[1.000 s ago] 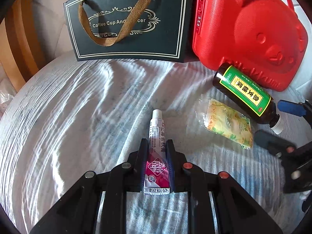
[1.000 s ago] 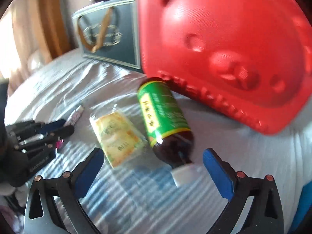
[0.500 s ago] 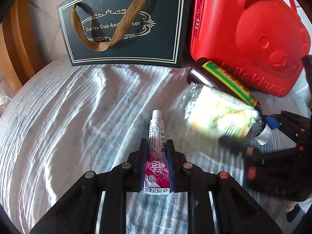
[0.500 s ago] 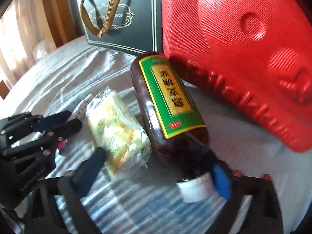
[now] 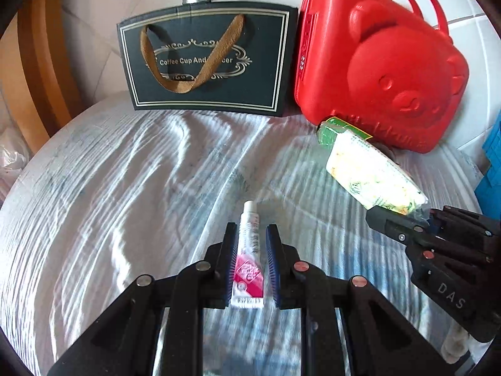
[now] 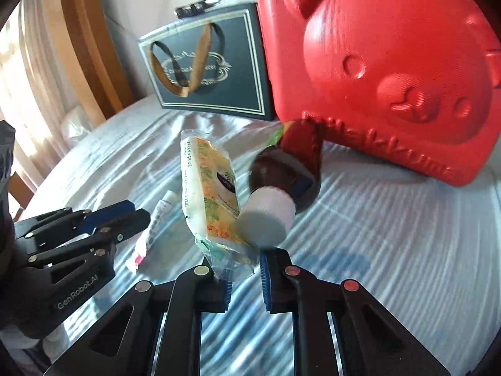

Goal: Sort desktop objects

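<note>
My left gripper (image 5: 250, 250) is shut on a small white and pink tube (image 5: 248, 260), held low over the white cloth. My right gripper (image 6: 244, 277) is shut on a yellow-green plastic packet (image 6: 208, 194) and on the brown bottle with a white cap (image 6: 266, 216) together, both lifted and tilted. In the left wrist view the packet (image 5: 366, 172) hangs from the right gripper (image 5: 407, 222), hiding most of the green-labelled bottle (image 5: 332, 128). The left gripper and tube (image 6: 153, 222) show at left in the right wrist view.
A dark gift bag (image 5: 206, 59) with a brown ribbon handle stands at the back. A red bear-shaped case (image 5: 382, 65) stands to its right, just behind the bottle. The wrinkled white cloth (image 5: 125, 188) covers the round table. A blue object (image 5: 491, 175) sits at the far right.
My right gripper closed on the packet and the bottle's cap end and lifted both off the cloth. My left gripper kept its hold on the tube and rose slightly.
</note>
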Demonstrator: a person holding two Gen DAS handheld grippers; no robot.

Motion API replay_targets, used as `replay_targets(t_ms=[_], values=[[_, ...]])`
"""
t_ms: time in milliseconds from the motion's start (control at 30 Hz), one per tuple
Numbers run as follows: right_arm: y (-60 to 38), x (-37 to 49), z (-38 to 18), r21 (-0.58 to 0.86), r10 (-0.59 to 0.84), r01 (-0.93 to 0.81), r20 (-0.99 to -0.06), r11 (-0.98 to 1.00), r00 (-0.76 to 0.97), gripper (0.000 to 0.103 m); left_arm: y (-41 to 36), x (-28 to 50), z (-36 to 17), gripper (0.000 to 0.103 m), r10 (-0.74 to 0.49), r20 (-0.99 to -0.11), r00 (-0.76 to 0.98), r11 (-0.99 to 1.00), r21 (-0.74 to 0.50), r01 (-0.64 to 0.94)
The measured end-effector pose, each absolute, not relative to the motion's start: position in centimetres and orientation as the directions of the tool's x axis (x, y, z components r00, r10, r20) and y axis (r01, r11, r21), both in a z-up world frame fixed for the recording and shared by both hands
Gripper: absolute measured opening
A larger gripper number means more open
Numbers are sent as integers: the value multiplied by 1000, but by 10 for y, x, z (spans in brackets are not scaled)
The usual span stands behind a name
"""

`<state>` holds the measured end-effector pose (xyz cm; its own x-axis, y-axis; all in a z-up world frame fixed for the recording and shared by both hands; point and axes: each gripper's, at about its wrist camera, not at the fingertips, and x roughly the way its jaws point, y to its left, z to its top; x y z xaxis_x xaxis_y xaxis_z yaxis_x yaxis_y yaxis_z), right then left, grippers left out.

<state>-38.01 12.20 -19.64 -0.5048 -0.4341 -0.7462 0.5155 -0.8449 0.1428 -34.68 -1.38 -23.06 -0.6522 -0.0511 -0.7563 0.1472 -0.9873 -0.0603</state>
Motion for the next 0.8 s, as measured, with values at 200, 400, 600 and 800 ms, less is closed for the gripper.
replay_targets(t_ms=[200,400,600,800], values=[[130,-346,-166,131,-446,524,-717,-841,-536,14,-19,-328,-206,18,-47,-729,-683,-988,-66,139],[148,-308,-128,115,-421,491,-702,-864,-575,14,-18,-299,-166,18,-28,-686,-727,-989,-87,120],[170,-298,-133,119,-335,381,-749,-917,-572,14,-19,-294,-179,22,3,-757,-653,-993,-77,86],[178,-325,-187,145,-291,309,-812,-940,-505,15,-24,-321,-210,62,11,-779,-627,-992,-90,94]])
